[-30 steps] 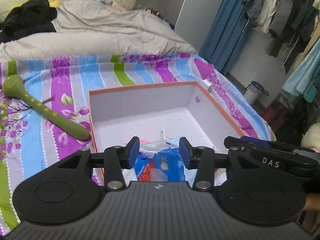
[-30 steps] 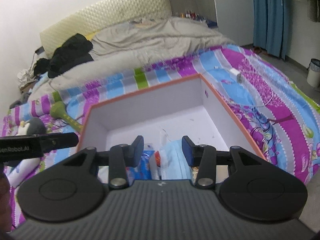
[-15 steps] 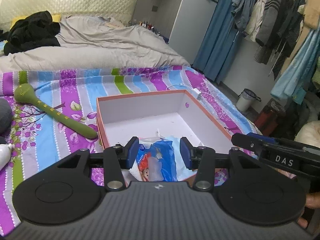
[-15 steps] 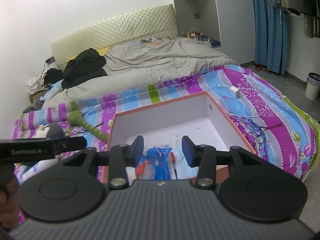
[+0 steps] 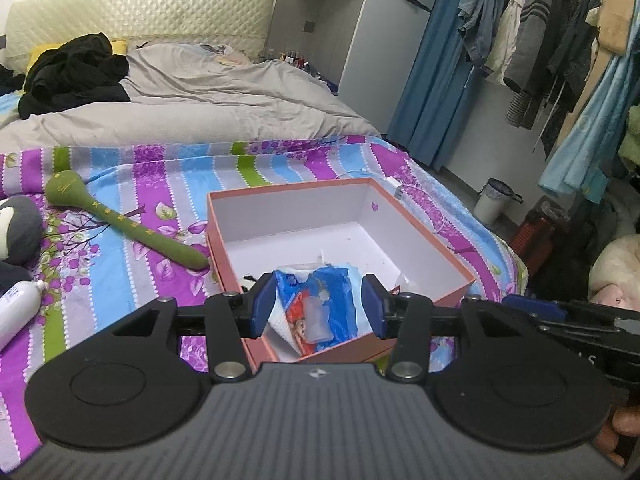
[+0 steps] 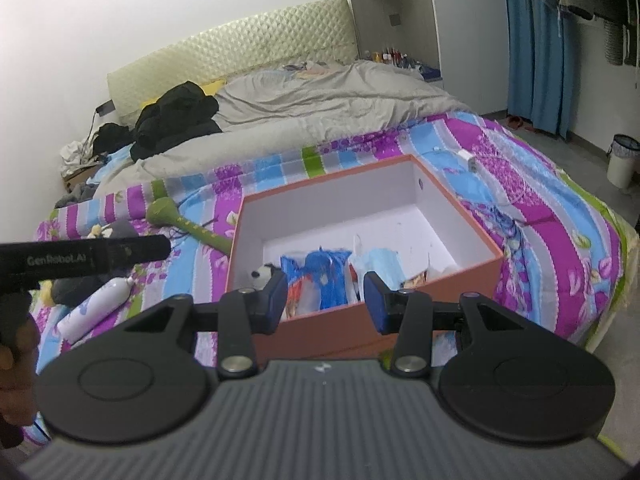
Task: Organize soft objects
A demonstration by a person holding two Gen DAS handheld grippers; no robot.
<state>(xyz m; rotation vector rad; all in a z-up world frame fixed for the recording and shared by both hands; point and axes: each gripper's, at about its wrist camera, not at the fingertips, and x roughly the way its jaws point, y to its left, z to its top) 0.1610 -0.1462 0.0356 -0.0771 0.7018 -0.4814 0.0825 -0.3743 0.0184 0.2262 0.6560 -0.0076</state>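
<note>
Both grippers have backed up from the orange box (image 5: 436,258), jaws half-open and empty; remaining green plush mallet (image 5: 132,230) looks light, squashy, best pinched mid-handle.

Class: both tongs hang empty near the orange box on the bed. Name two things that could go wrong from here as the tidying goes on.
1. The box sits close to the bed's near edge; a nudge from the tongs might push it off.
2. The green plush stick lies against the box's side, so lifting it could jog the box.
</note>
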